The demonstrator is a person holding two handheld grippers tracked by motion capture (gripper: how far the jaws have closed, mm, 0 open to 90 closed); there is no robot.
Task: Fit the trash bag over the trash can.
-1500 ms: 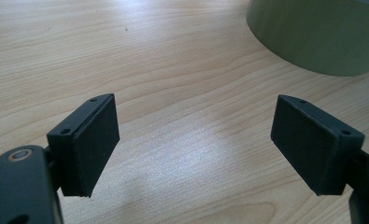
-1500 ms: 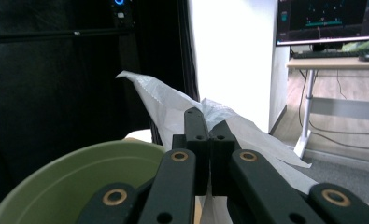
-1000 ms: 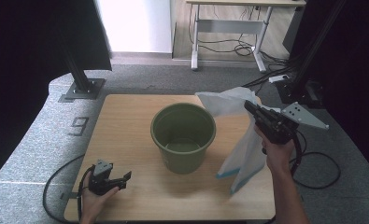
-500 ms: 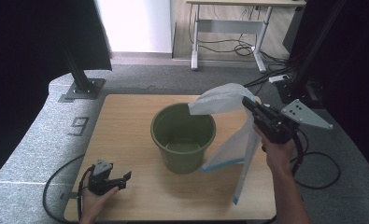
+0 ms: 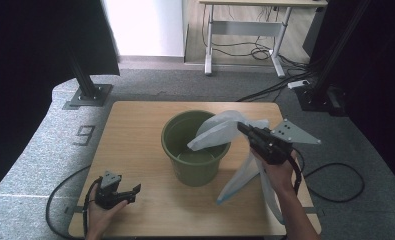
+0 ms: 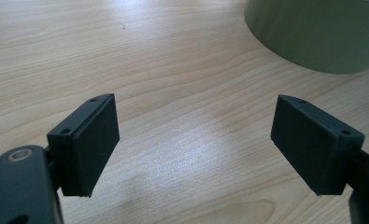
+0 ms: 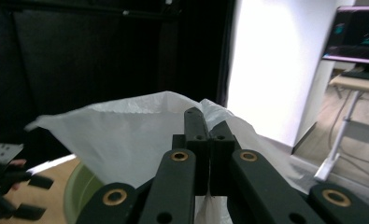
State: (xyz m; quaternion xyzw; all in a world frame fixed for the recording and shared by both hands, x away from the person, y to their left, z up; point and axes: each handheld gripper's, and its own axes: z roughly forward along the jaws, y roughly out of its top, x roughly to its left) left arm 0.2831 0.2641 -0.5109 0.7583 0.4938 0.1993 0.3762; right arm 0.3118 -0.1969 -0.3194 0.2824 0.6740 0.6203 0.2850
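The right gripper (image 5: 247,131) has its jaws pressed together on the white plastic bag (image 5: 220,132), pinching a fold of the thin film between the pads. In the right gripper view the two black jaws stand flush against each other with the bag's edge (image 7: 126,135) billowing out in front of them. The bag is up in the air, off the bench (image 5: 135,135): its upper part fans out over the near-right side of the green bucket's (image 5: 192,167) rim, and its long tail hangs down just beside the bucket on the right, ending in a bluish corner above the wood. The bucket stands upright in the middle of the bench, mouth open to the camera, pale bottom showing inside.

Over at the bench's near-left corner, well apart from the bucket, the left gripper (image 5: 127,192) rests low in the person's hand, jaws spread wide with bare wood between the pads (image 6: 95,140). In its own view the bucket's green wall (image 6: 313,32) curves across the top right, ahead of the jaws.
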